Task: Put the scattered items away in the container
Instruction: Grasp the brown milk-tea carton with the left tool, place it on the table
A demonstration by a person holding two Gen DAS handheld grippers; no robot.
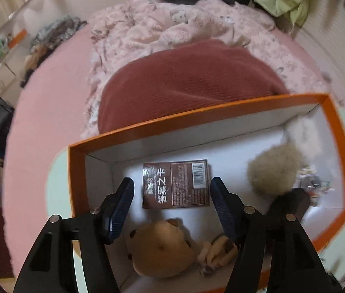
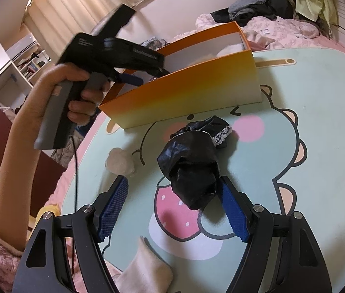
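Note:
My left gripper point(image 1: 172, 183) hangs open over the orange box point(image 1: 196, 114), nothing between its pads. On the box floor lie a brown card pack point(image 1: 176, 185), a tan plush bear point(image 1: 160, 246), a beige pompom point(image 1: 273, 171) and white fluff point(image 1: 301, 129). In the right wrist view my right gripper point(image 2: 172, 202) stands open over the mint mat. A crumpled black plastic bag point(image 2: 192, 168) sits between its fingers, against the right pad and apart from the left one. Behind the bag lies a black lace-trimmed cloth point(image 2: 221, 129). The orange box point(image 2: 184, 90) stands beyond.
A white fluffy ball point(image 2: 120, 162) and a beige sock point(image 2: 145, 268) lie on the cartoon mat point(image 2: 306, 97). A person's hand point(image 2: 74, 90) holds the left gripper at the box's left end, its cable point(image 2: 76, 171) hanging down. A maroon blanket point(image 1: 184, 83) lies on the bed behind.

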